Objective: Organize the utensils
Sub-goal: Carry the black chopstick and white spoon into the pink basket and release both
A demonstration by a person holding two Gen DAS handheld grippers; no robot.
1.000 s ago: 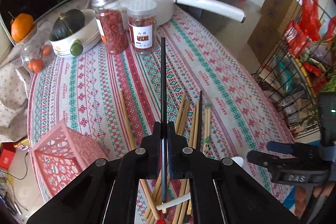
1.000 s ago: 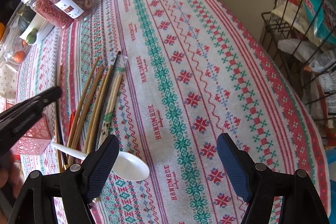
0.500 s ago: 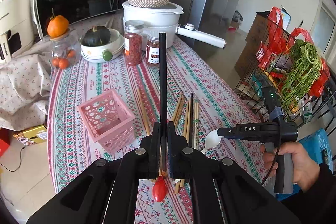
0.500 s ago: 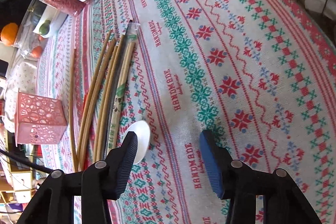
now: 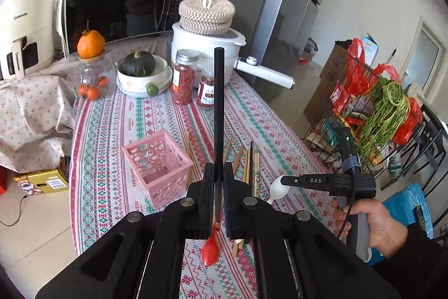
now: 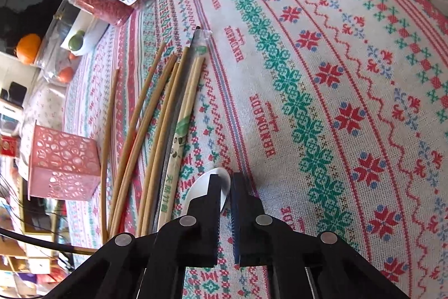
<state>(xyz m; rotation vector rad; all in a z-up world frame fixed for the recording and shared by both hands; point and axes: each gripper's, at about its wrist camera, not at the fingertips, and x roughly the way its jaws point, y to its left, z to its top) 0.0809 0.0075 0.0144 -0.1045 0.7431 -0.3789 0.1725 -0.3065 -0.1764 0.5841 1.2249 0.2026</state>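
Spoons both in hand rn. Left tongs (image 5: 219, 188) clamped on the black-handled red spoon (image 5: 218, 108), handle sticking up fwd, red bowl hanging below the jaws, held off the table just right of the pink basket (image 5: 156, 167). Right tongs (image 6: 225, 195) have just been closing, and the jaws now sit pinched on the white spoon (image 6: 208, 187) at its bowl, which seems to rest on the tablecloth (image 6: 322, 74) beside the chopsticks (image 6: 156, 131).

Risks as I see them: grip on the white spoon is at the smooth curved bowl, not the handle, so it could squirt out or swing when I lift, esp. w/ the handle's weight off to one side. It could also drag the wrapped chopstick pair (image 6: 179, 131) lying right next to it & scatter the pile. On the left, the long spoon is held low down, so it may pivot in the pads if I tilt fast. Basket is light & openwork; a spoon jabbed at its rim could tip it over. Both tongs near each other, so a bump is possible too.
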